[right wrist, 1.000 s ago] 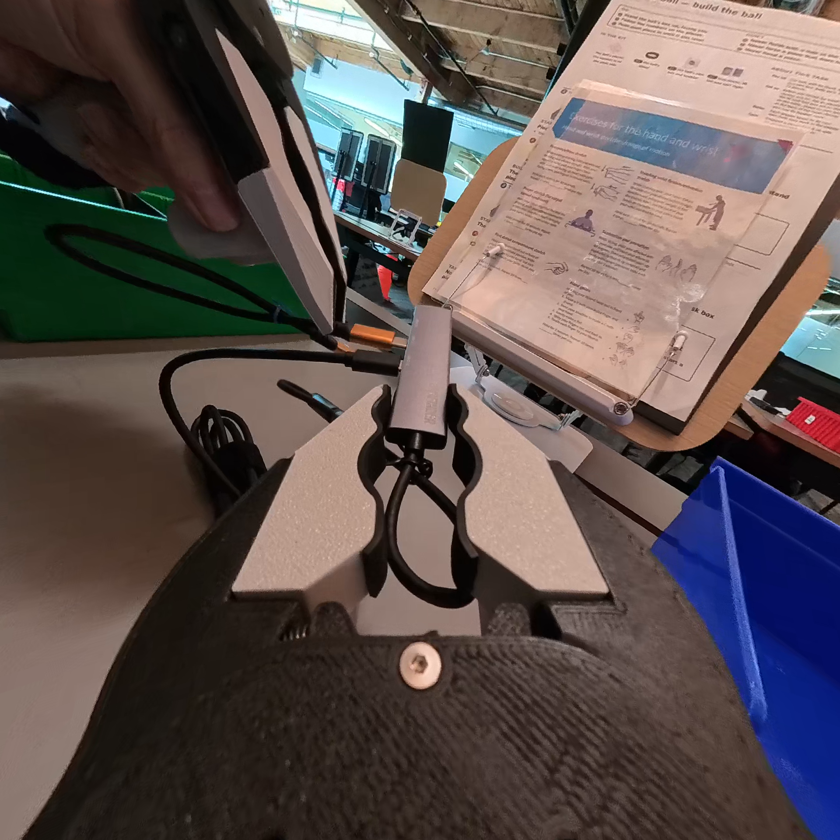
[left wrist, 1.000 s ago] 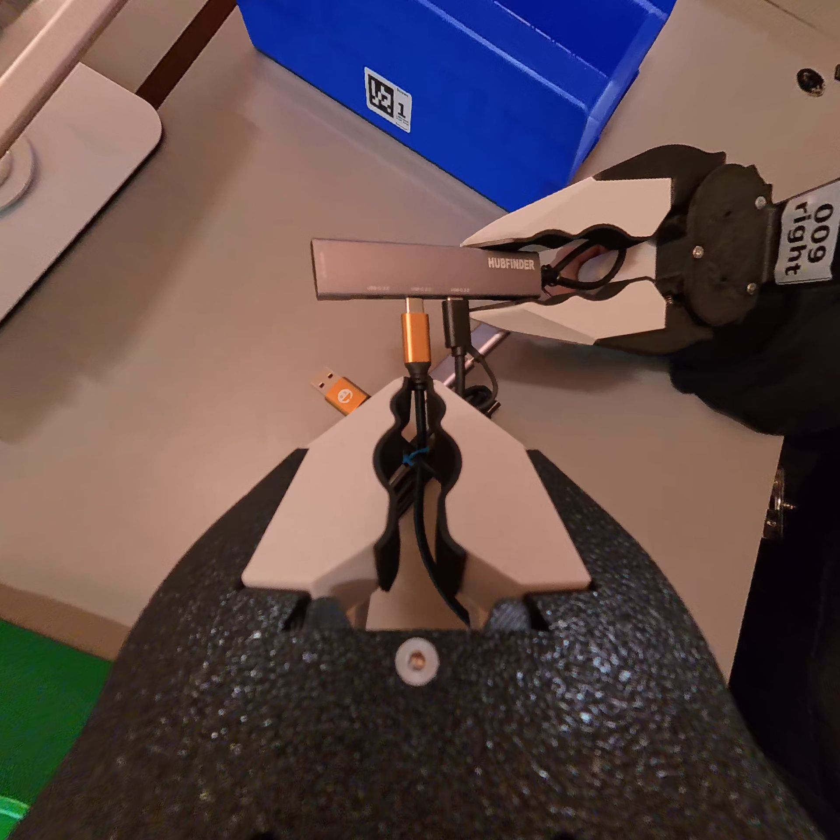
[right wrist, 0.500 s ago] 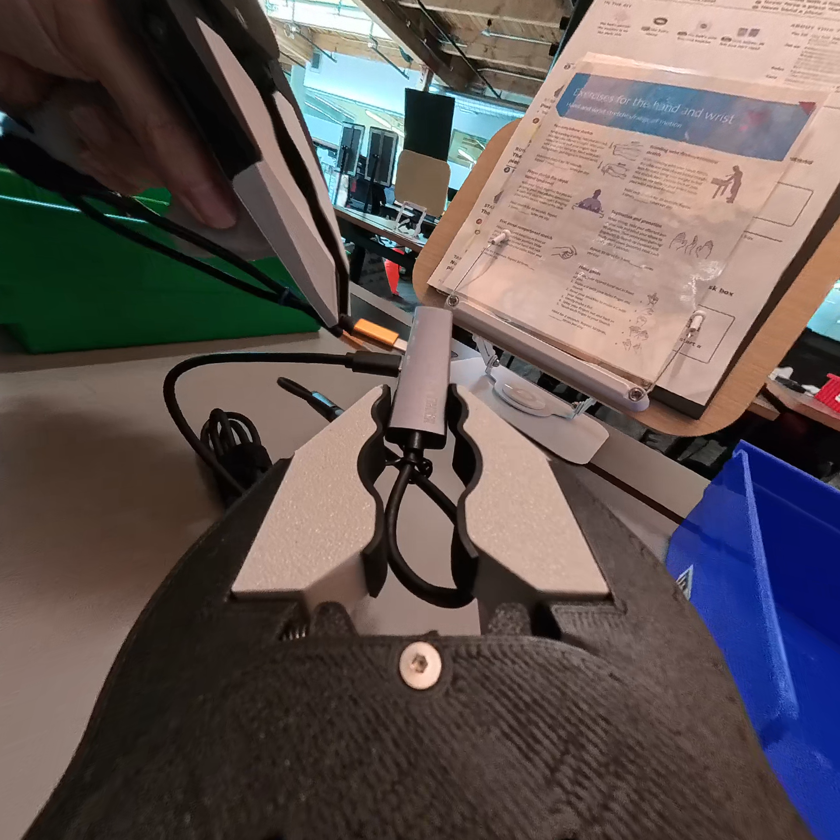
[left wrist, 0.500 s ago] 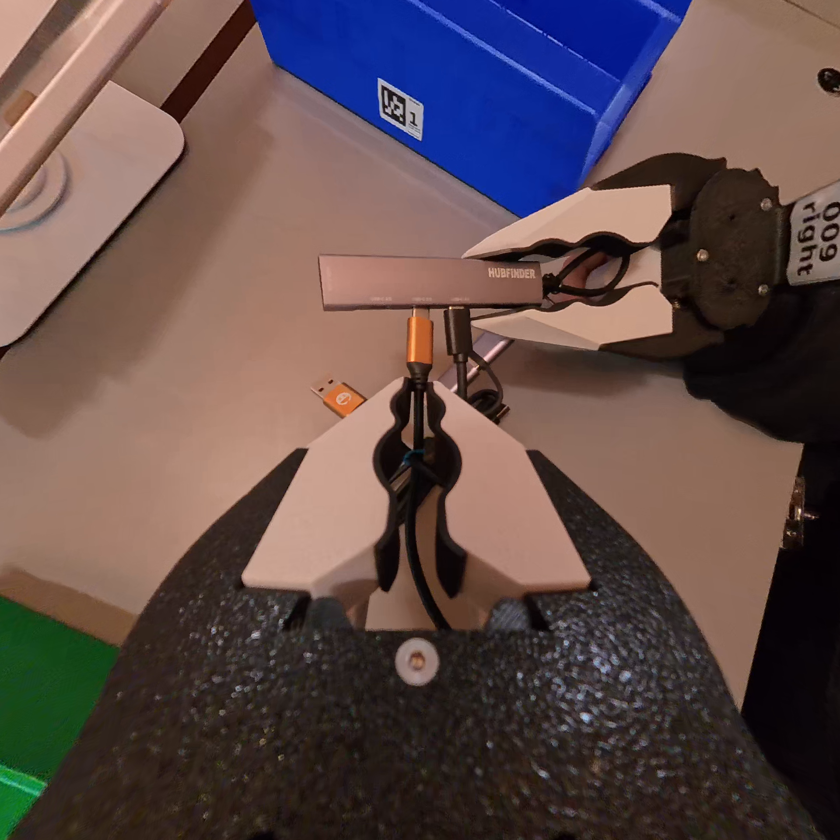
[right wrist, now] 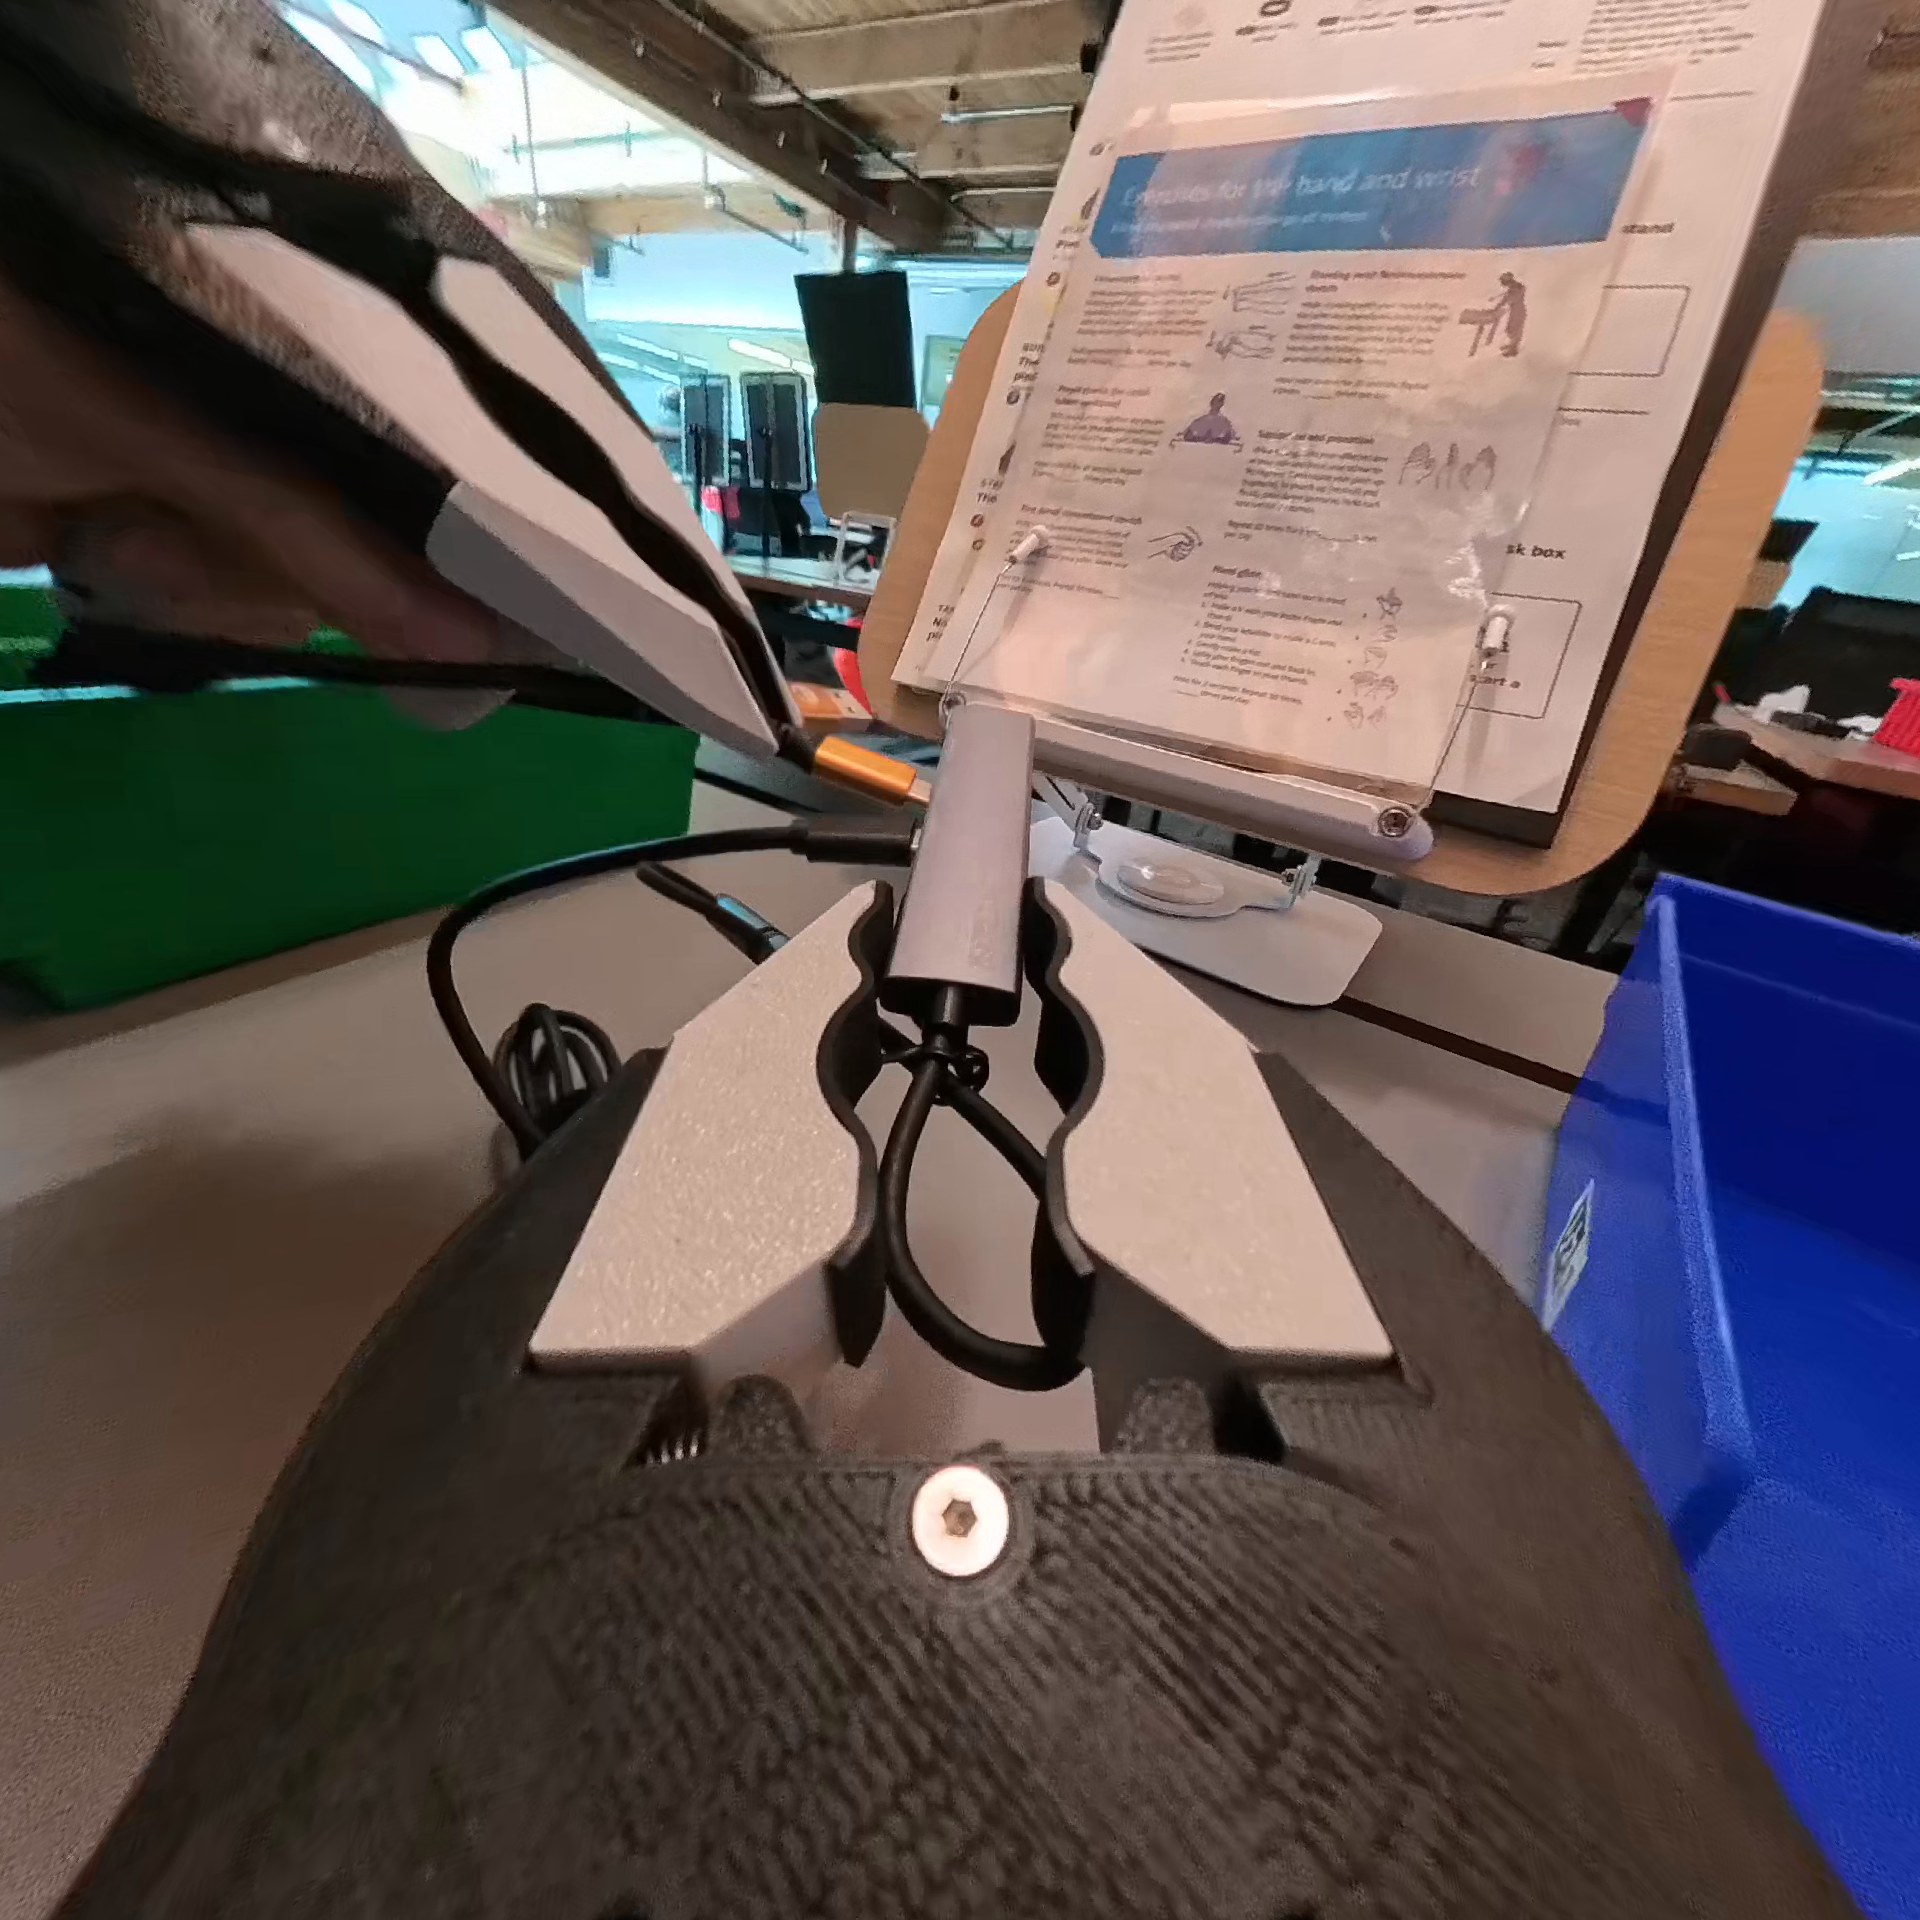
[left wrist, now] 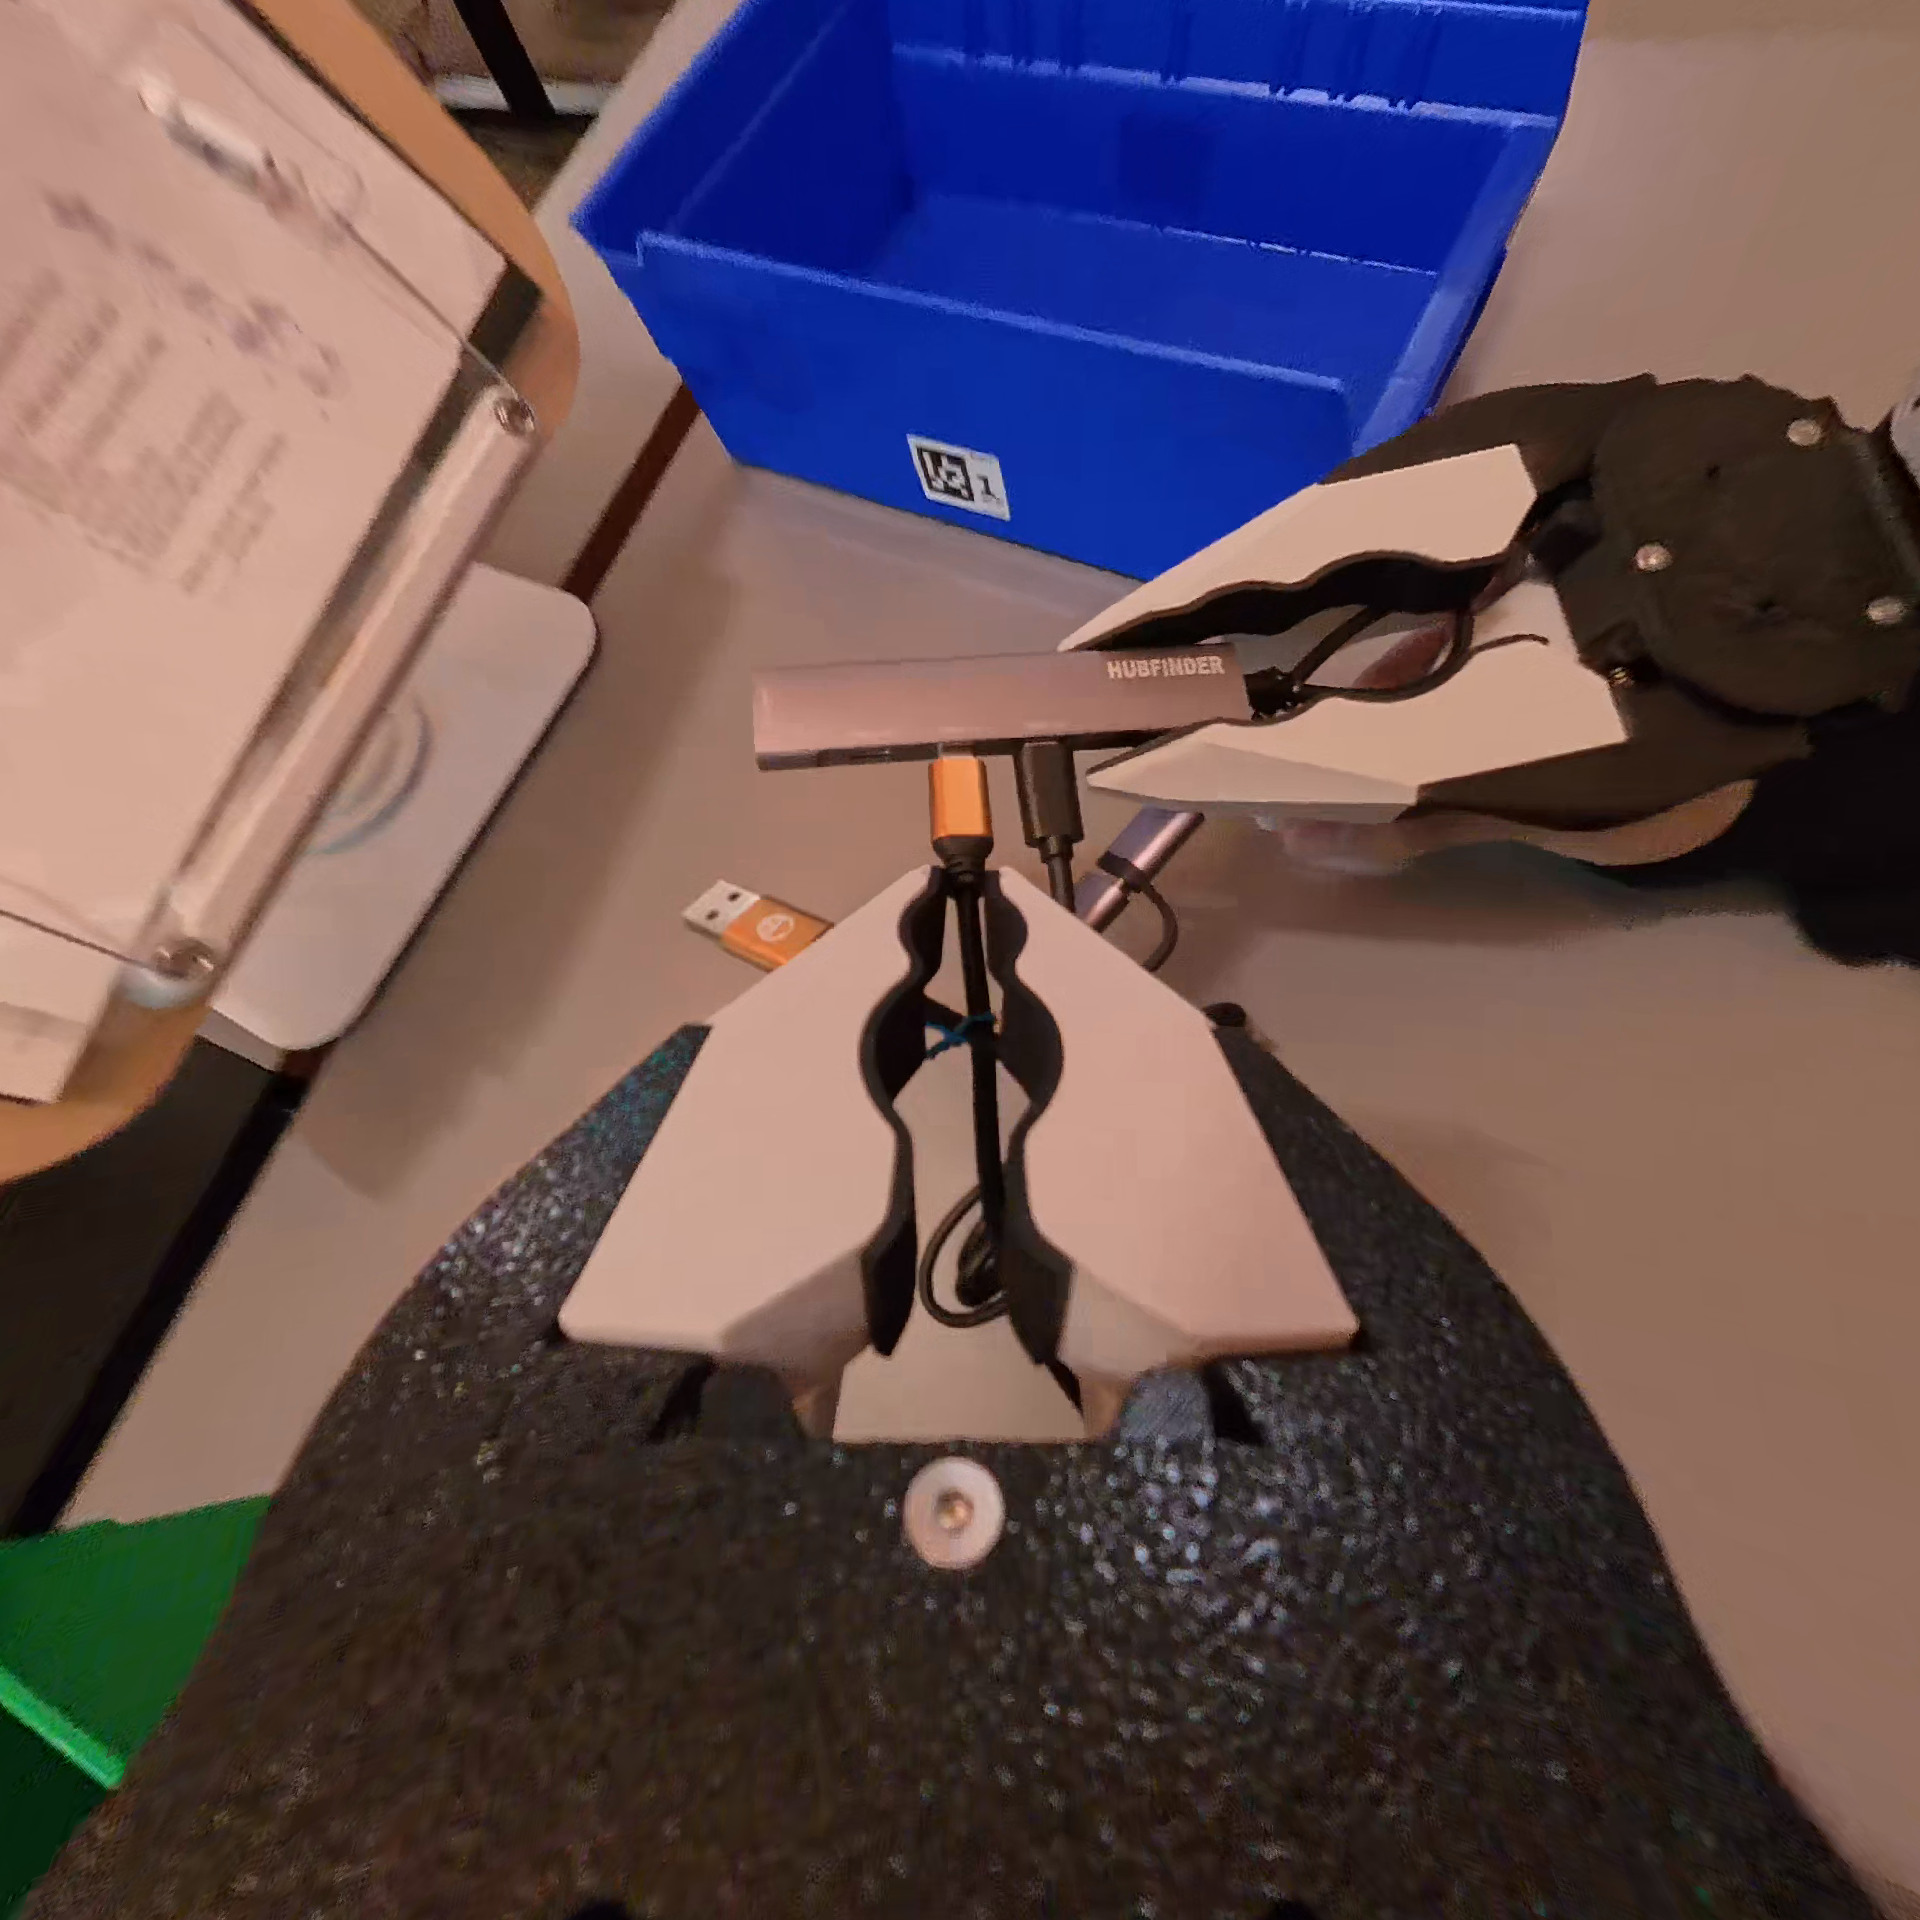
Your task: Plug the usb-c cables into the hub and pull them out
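The grey hub [left wrist: 987, 696] is held level above the table, and my right gripper [left wrist: 1081, 710] is shut on its cable end. In the right wrist view the hub [right wrist: 971, 862] sticks out from between that gripper's [right wrist: 961, 894] fingers. An orange USB-C plug [left wrist: 961, 795] and a black USB-C plug [left wrist: 1049, 795] sit in the hub's side ports. A sliver of metal shows on the orange one. My left gripper [left wrist: 961, 878] is shut on the black cable just behind the orange plug [right wrist: 868, 774].
A blue bin [left wrist: 1091, 260] stands behind the hub. A paper stand [left wrist: 208, 416] is at the left. The cable's orange USB-A end [left wrist: 758, 925] and a grey adapter [left wrist: 1138, 852] lie on the table. A coiled black cable [right wrist: 545, 1049] and a green bin [right wrist: 312, 810] are nearby. The grippers' ends are close to 5 cm from one another.
Both grippers have lifted together with the hub and moved toward the paper stand and blue bin. Both grips are unchanged and both plugs stay in the hub.
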Demonstrator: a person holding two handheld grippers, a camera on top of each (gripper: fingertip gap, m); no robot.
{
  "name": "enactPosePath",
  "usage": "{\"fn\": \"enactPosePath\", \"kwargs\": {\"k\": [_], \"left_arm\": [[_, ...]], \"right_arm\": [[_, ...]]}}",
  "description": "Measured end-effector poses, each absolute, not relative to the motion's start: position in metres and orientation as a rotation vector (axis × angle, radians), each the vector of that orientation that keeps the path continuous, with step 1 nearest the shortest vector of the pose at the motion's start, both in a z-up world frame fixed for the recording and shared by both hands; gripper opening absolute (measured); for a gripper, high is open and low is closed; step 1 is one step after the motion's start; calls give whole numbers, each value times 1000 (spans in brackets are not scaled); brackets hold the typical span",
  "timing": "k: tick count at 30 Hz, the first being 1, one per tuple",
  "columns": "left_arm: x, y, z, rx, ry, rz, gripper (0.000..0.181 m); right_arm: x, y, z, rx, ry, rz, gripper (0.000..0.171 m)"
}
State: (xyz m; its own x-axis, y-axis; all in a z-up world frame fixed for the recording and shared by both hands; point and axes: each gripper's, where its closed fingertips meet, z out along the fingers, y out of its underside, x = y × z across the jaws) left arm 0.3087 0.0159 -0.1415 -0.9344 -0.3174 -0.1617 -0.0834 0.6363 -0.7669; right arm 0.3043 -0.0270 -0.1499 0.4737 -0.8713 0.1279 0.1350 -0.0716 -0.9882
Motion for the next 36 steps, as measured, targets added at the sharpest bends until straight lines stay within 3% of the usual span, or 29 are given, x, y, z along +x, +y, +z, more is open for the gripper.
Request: {"fn": "enactPosePath", "kwargs": {"k": [26,31,34,36], "left_arm": [[313,3,-135,-151,2426,-1152,4],[298,5,-112,-140,2423,-1373,7],[296,23,-71,-239,2299,-1538,26],[308,46,-50,-392,2177,-1575,25]], "right_arm": [[302,-34,-136,-1345,704,-970,25],[289,-35,-111,-1309,594,-1082,24],[278,-37,-92,-1283,530,-1172,24],[269,-38,-77,-1243,490,-1203,24]]}}
